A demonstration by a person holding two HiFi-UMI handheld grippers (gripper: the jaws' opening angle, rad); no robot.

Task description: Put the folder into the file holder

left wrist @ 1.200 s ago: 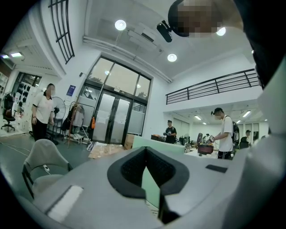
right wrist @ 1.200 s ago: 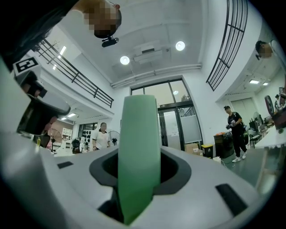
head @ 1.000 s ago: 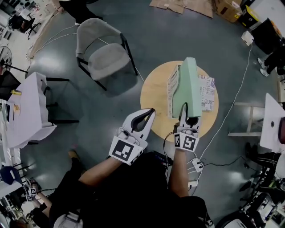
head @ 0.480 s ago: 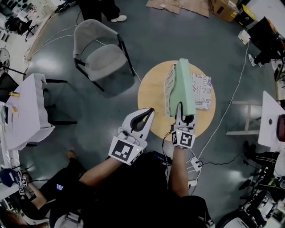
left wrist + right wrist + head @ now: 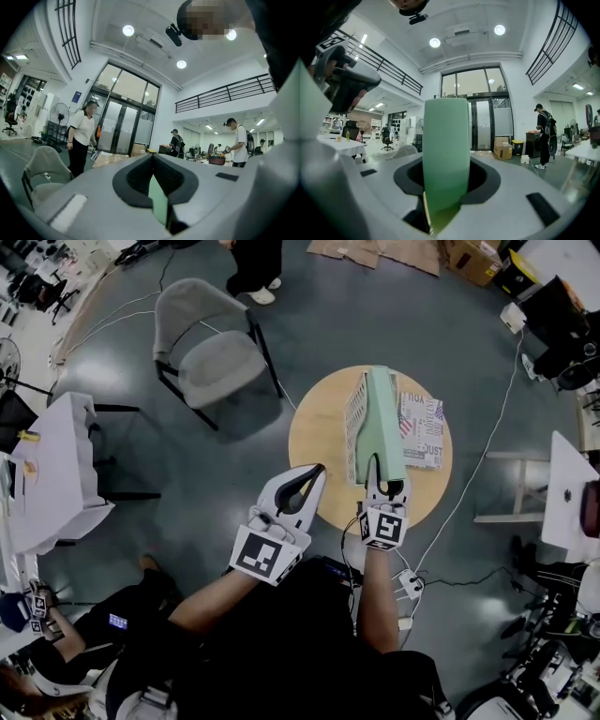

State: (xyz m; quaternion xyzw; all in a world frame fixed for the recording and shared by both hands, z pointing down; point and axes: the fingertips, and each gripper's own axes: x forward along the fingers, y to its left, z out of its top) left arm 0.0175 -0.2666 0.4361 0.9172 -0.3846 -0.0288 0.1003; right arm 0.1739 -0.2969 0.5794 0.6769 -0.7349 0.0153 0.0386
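Note:
A pale green folder [image 5: 382, 418] stands on edge over the round wooden table [image 5: 323, 442]. My right gripper [image 5: 385, 486] is shut on its near lower edge. In the right gripper view the folder [image 5: 446, 150] rises as a green band between the jaws of that gripper [image 5: 440, 190]. A white mesh file holder [image 5: 356, 423] stands on the table right against the folder's left side. My left gripper [image 5: 315, 472] hovers at the table's near left edge, shut and empty. In its own view, the left gripper [image 5: 152, 157] shows a green sliver of folder beyond its jaws.
A printed paper [image 5: 427, 427] lies on the table to the right of the folder. A grey chair [image 5: 206, 352] stands at the far left, and white tables [image 5: 56, 474] flank both sides. A cable [image 5: 487, 456] runs across the floor on the right. People stand about the room.
The right gripper has carried the folder a little to the left, closer against the file holder, baring more of the printed paper. The left gripper has stayed in place.

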